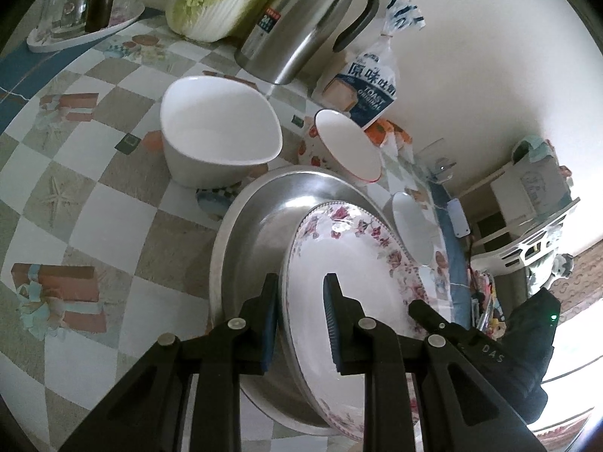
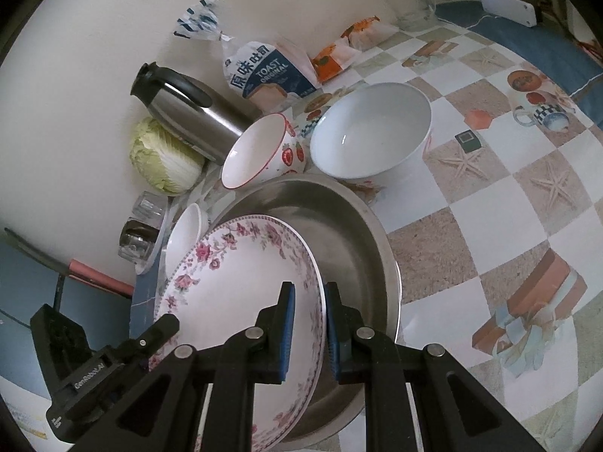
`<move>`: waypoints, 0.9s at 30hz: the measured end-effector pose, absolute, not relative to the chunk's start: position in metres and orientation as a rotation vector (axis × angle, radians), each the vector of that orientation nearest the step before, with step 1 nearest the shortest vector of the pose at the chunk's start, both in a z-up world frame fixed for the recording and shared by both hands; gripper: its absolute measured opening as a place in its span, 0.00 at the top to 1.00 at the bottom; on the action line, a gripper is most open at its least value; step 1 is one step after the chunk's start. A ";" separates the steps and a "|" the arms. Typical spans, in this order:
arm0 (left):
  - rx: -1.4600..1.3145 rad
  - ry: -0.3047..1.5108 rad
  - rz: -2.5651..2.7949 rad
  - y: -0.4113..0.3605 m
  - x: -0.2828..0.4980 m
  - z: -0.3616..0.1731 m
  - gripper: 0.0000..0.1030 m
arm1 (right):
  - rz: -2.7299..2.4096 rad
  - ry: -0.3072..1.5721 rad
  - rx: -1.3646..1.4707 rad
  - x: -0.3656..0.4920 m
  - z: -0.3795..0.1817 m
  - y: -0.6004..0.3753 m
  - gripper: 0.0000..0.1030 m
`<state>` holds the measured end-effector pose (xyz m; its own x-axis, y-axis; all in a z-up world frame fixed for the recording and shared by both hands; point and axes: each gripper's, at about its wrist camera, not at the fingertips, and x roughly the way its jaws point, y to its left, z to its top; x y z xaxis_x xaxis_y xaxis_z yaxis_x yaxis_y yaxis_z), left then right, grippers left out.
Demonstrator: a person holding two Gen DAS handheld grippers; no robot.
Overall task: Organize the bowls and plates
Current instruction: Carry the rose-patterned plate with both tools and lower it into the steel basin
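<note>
A floral-rimmed plate (image 1: 358, 263) (image 2: 233, 293) hangs over a wide steel basin (image 1: 260, 226) (image 2: 339, 233) on the checked tablecloth. My left gripper (image 1: 301, 301) is shut on the plate's left rim. On the opposite rim, my right gripper (image 2: 307, 301) is also shut on the plate. Whether the plate touches the basin I cannot tell. Behind the basin stand a large white bowl (image 1: 218, 132) (image 2: 373, 132), a strawberry-patterned bowl (image 1: 350, 147) (image 2: 256, 150) and a small white bowl (image 1: 410, 226) (image 2: 186, 237).
Along the wall are a steel thermos jug (image 1: 301, 26) (image 2: 188, 113), a cabbage (image 1: 222, 0) (image 2: 162, 158) and a bag of toast (image 1: 369, 86) (image 2: 267, 71). A tray of glasses (image 1: 83, 11) sits in a far corner. A glass mug (image 2: 410, 3) stands near the blue table edge.
</note>
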<state>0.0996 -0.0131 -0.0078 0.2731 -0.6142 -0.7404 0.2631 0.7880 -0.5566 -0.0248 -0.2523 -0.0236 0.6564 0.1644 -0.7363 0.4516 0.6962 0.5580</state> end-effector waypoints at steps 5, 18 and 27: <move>-0.337 1.171 -0.593 -0.020 0.106 -0.015 0.78 | -0.194 0.867 0.783 -0.021 -0.025 -0.253 0.84; -0.301 1.170 -0.582 -0.029 0.113 -0.017 0.78 | -0.200 0.884 0.773 -0.014 -0.031 -0.256 0.84; -0.283 1.175 -0.569 -0.033 0.117 -0.019 0.78 | -0.210 0.896 0.765 -0.013 -0.033 -0.254 0.84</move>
<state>0.1169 -0.0332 -0.0194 0.2668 -0.5572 -0.7863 0.2714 0.8263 -0.4935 -0.0127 -0.2545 -0.0333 0.6244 0.1407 -0.7683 0.4668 0.7215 0.5115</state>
